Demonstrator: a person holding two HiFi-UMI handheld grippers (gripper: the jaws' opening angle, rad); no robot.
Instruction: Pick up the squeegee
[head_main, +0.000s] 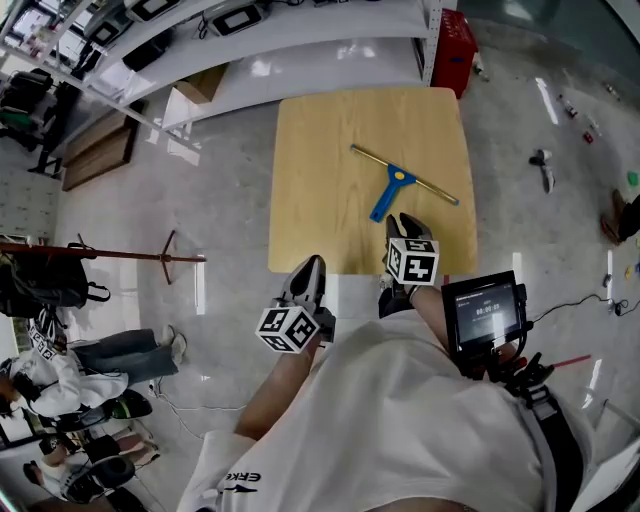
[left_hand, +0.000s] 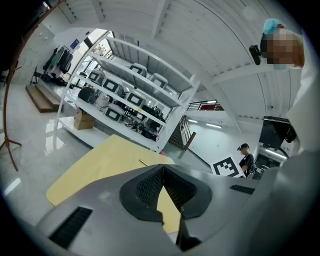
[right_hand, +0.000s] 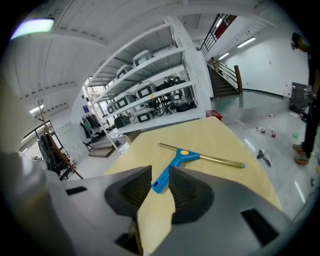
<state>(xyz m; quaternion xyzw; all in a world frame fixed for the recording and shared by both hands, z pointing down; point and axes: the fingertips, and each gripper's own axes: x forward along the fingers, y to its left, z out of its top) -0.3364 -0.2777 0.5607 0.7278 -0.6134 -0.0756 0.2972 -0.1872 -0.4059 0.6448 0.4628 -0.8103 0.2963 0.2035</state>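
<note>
On table (head_main: 310, 200), squeegee (head_main: 398, 180) handle toward right claw (head_main: 405, 220)

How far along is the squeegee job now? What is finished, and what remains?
Done: nothing lifted yet; the squeegee lies flat on the table. In hand: the right gripper, jaws apart, is lined up on its blue handle without touching it; the left gripper is shut and empty. Left: close on the handle and lift.
</note>
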